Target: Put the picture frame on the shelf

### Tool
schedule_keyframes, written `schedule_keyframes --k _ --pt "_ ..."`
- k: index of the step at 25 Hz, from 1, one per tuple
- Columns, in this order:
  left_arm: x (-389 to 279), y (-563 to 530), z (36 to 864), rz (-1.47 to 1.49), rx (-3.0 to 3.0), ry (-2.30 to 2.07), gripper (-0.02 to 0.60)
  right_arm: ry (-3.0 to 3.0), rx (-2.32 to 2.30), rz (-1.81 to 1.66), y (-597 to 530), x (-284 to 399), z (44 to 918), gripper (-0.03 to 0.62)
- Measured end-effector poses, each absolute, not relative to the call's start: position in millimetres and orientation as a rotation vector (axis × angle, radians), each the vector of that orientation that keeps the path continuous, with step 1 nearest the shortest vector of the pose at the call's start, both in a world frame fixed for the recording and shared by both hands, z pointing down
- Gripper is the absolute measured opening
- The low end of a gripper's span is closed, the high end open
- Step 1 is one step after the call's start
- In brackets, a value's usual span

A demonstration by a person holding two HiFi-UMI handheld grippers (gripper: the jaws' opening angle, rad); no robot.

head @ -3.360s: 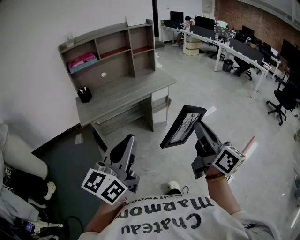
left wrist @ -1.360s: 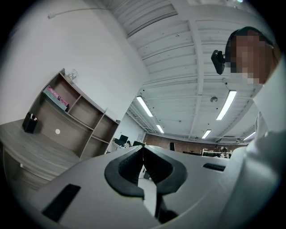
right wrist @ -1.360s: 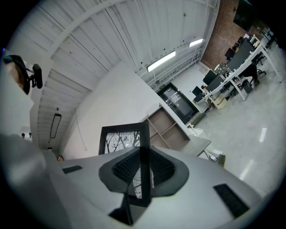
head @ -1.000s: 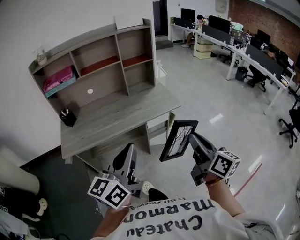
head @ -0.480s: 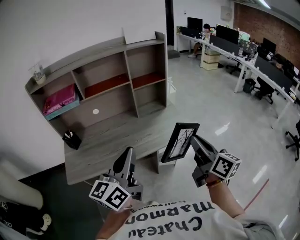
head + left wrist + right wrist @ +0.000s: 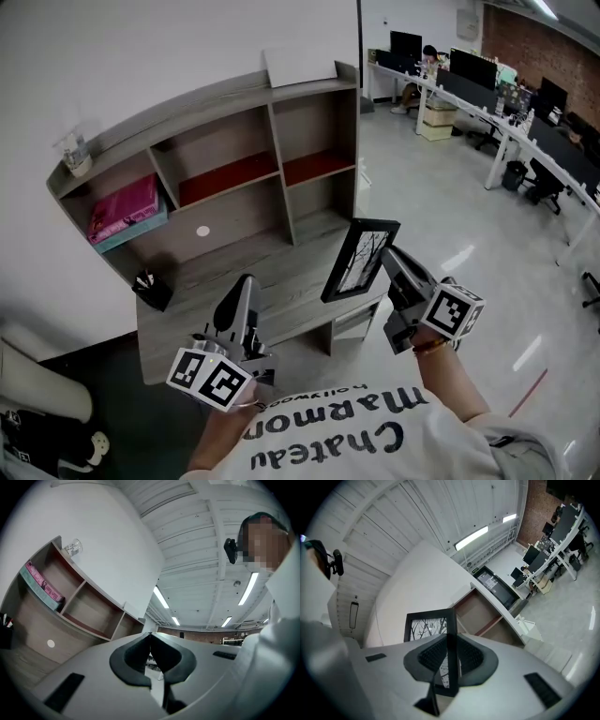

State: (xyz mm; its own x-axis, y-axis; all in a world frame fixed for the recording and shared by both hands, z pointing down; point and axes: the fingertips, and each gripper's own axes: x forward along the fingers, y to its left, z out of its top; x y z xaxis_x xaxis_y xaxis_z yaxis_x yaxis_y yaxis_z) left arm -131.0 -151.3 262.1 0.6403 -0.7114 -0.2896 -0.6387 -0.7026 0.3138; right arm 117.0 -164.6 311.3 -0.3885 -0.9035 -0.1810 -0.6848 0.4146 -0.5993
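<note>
A black picture frame (image 6: 359,259) with a bare-tree print is held upright over the desk's right end, with my right gripper (image 6: 387,260) shut on its edge. In the right gripper view the frame (image 6: 430,626) stands between the jaws of the right gripper (image 6: 449,645), with the shelf's open compartments (image 6: 480,611) beyond it. The grey wooden shelf unit (image 6: 267,112) stands on a desk (image 6: 225,281) against the white wall. My left gripper (image 6: 241,289) hovers over the desk's front edge, shut and empty. In the left gripper view the left gripper (image 6: 150,635) points up past the shelf (image 6: 75,607).
A pink box (image 6: 124,208) lies in the left compartment, and a black pen cup (image 6: 152,292) stands on the desk below it. A small bottle (image 6: 74,150) and a white sheet (image 6: 300,67) sit on the shelf top. Office desks with monitors (image 6: 502,98) fill the far right.
The desk and shelf have come much nearer and now lie right under both grippers. The right gripper still holds the frame; the left stays shut.
</note>
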Motion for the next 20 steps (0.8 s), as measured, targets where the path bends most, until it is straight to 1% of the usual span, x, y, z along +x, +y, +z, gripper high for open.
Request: schedule_keyframes --k 5,13,20 --pt "-138 -176 277 -0.565 2.638 -1.134 0.017 2.205 -1.336 -0.640 -190 107 323 0.071" --pt "-120 -206 304 -0.496 2.568 -1.132 0.017 2.202 -1.361 -0.780 -223 121 360 0.071" --pt "-110 -247 299 -0.522 2.534 -1.240 0.017 2.263 -1.284 -0.787 -283 136 354 0.071"
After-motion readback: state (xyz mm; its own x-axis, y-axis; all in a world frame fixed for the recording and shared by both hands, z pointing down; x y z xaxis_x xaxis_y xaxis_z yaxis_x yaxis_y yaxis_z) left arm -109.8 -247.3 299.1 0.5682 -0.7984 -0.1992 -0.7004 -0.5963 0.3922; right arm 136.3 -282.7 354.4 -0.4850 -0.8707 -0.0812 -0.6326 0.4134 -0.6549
